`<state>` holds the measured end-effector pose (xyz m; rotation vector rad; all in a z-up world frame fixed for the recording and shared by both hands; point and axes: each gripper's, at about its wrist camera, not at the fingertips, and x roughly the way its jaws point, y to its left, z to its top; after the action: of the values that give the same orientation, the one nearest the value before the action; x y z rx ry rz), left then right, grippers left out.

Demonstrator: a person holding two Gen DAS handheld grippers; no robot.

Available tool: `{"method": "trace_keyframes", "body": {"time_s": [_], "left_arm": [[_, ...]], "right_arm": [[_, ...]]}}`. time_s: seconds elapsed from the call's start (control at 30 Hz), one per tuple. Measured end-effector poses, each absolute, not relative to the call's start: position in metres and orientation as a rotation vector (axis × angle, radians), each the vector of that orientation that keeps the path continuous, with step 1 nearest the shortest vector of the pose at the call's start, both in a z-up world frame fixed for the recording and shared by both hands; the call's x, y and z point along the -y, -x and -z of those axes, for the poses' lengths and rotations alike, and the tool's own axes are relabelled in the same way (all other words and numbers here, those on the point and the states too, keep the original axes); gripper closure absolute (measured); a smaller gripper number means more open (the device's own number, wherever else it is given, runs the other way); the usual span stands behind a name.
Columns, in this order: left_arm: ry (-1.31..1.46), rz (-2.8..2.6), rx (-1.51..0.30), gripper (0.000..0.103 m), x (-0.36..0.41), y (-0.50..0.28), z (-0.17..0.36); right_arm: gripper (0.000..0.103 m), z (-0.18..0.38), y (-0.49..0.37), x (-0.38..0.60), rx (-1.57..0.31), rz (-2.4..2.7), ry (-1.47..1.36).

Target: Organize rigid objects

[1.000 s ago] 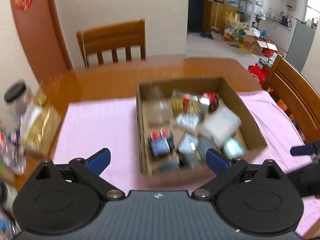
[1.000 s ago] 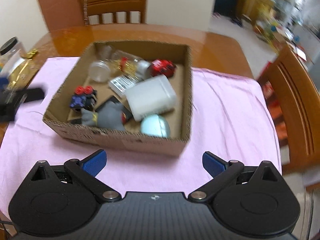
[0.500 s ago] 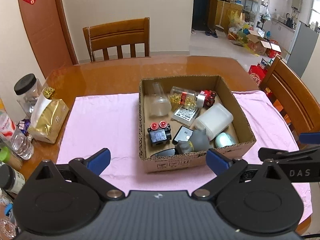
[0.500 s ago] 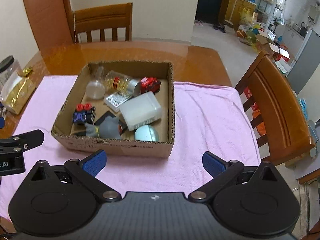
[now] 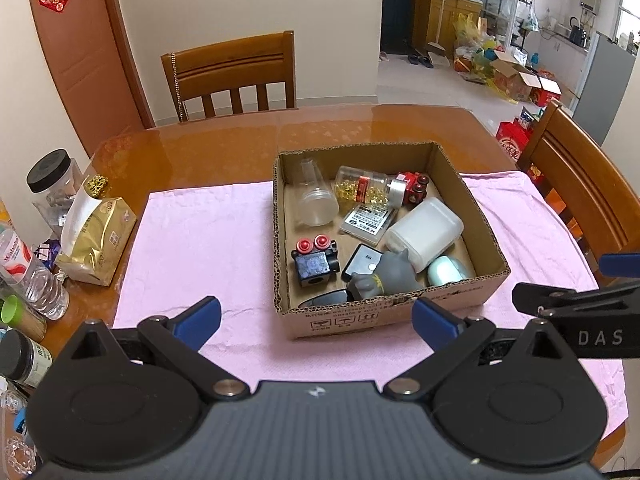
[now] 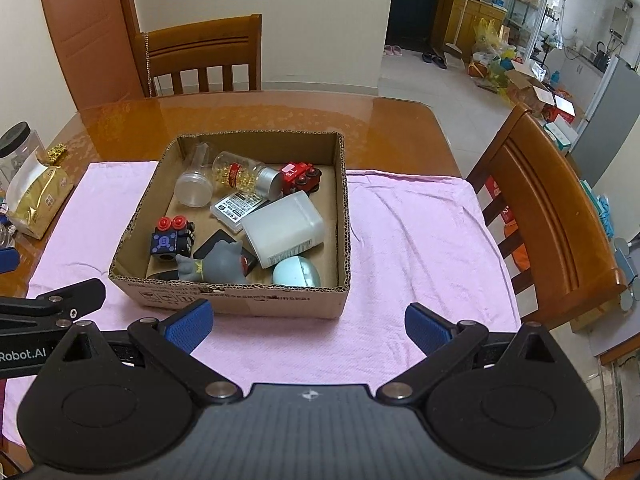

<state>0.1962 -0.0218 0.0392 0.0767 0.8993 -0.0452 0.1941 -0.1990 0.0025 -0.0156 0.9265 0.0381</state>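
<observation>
Both claws hang wide open and empty above the near edge of the surface (image 5: 224, 140), the left claw (image 5: 316, 316) and the right claw (image 6: 308, 322) facing a cardboard box (image 6: 240, 300) in the middle of a pink cloth (image 5: 200, 240). Inside the box lie a grey cat figure (image 6: 218, 262), a white plastic jar (image 6: 284, 228), a capsule bottle (image 5: 366, 190) and a red toy train (image 6: 300, 174).
</observation>
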Motion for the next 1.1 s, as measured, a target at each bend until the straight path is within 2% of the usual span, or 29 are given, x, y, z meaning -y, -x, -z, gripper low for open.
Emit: {"method": "trace_keyframes", "body": {"time_s": [1.1], "left_arm": [[-0.079,0.028,-0.906,0.002,0.0213,-0.202,-0.0404]], "right_arm": [[0.0,-0.0042,-0.1975,0.1994,-0.922,-0.045,0.018]]}}
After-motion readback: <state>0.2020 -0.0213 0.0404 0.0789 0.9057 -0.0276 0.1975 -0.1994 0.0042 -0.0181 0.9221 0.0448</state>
